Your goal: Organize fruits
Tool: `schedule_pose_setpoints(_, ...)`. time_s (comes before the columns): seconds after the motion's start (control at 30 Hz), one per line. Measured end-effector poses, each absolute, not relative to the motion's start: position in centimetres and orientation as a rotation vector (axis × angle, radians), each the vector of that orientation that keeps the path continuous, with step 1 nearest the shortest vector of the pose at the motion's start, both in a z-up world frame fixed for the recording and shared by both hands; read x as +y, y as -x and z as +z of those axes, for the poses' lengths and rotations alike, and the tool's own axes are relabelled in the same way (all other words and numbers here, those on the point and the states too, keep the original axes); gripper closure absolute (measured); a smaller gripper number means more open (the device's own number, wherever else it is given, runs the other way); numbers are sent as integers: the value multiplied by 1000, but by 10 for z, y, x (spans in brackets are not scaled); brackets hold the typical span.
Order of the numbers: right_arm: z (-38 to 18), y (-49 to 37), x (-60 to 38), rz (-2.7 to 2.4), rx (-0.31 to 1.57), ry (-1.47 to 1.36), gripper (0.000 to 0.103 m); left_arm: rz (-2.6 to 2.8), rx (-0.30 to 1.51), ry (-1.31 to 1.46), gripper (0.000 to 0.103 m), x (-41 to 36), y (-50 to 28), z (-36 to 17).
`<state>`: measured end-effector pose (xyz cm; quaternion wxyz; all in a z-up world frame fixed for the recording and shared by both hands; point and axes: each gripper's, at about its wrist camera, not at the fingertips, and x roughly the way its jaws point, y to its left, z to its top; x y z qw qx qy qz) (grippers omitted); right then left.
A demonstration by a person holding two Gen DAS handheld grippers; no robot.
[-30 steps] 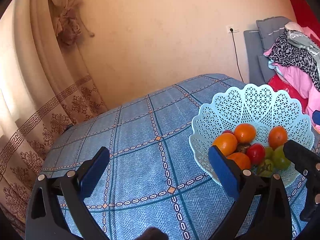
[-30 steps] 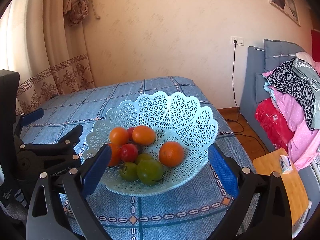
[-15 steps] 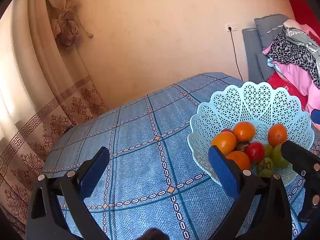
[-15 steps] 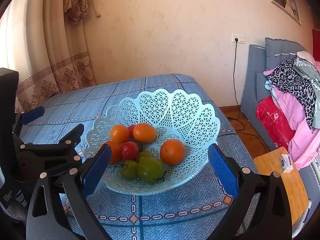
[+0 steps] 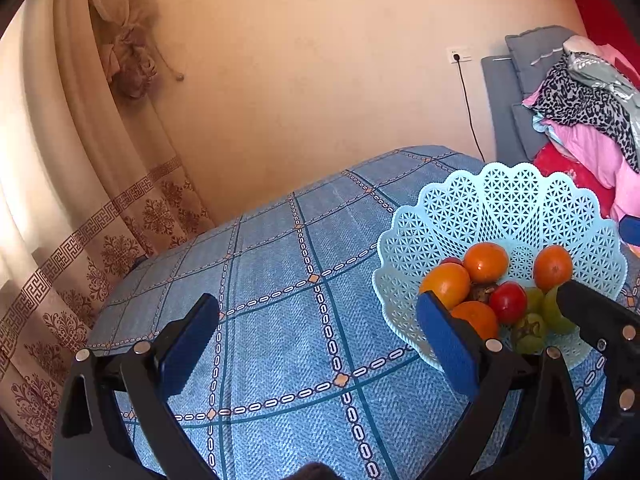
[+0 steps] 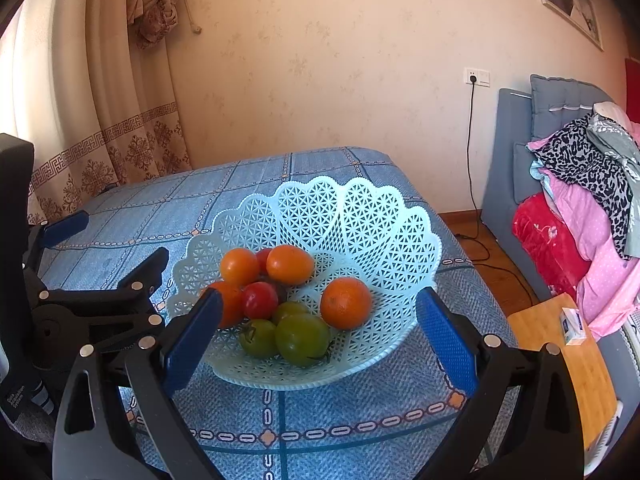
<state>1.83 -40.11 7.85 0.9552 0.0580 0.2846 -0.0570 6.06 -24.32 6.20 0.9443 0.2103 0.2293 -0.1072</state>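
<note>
Your left gripper (image 5: 318, 344) hangs wide open over bare blue tablecloth (image 5: 280, 280), holding nothing. Every fruit in view sits in the pale lattice basket (image 6: 360, 216). Your right gripper (image 6: 318, 338), also spread and empty, frames it. That fits fruit gathered or waiting to be sorted out.

one lattice basket (image 6: 360, 216) sits between the right gripper's fingers (image 6: 192, 338), holding four orange fruits (image 6: 345, 303), two red tomatoes (image 6: 260, 300), the second half hidden behind the oranges, and three green tomatoes (image 6: 302, 338); two grippers, both spread wide.
</note>
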Motion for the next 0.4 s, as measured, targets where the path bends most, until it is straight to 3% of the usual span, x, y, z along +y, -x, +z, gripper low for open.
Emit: schedule_pose_setpoints(0.4,88,-13,-402,-113,562,-148,5,-201,543,-380,5,-223,-62,69)
